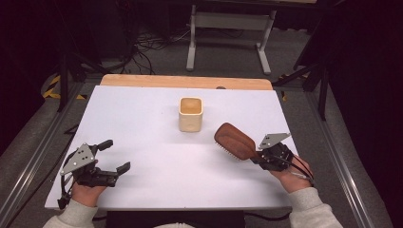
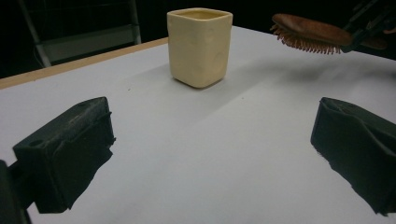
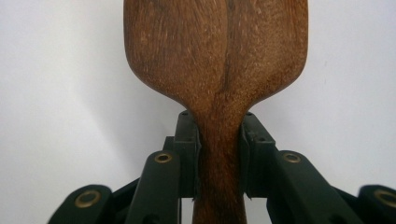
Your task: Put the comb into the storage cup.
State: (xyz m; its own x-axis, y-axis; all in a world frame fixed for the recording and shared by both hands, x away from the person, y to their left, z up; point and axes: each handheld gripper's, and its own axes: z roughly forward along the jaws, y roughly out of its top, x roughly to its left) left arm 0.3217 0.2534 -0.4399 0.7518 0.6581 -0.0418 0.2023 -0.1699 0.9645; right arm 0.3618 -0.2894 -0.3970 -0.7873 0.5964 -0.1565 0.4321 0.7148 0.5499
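A brown wooden hairbrush (image 1: 234,141) hangs a little above the white table, bristles down, at the right. My right gripper (image 1: 263,156) is shut on its handle; in the right gripper view both pads (image 3: 189,154) press the handle of the hairbrush (image 3: 217,70) from either side. A cream square cup (image 1: 190,114) stands upright at the middle back of the table, left of the brush. My left gripper (image 1: 114,155) rests at the front left, open and holding nothing. In its own view the cup (image 2: 200,45) stands ahead between the wide jaws and the hairbrush (image 2: 310,33) floats at the upper right.
The white table (image 1: 152,137) has a bare wooden strip (image 1: 185,81) along its far edge. Beyond it stand a grey metal frame (image 1: 230,33) and cables on the floor. Metal rails run along both sides of the table.
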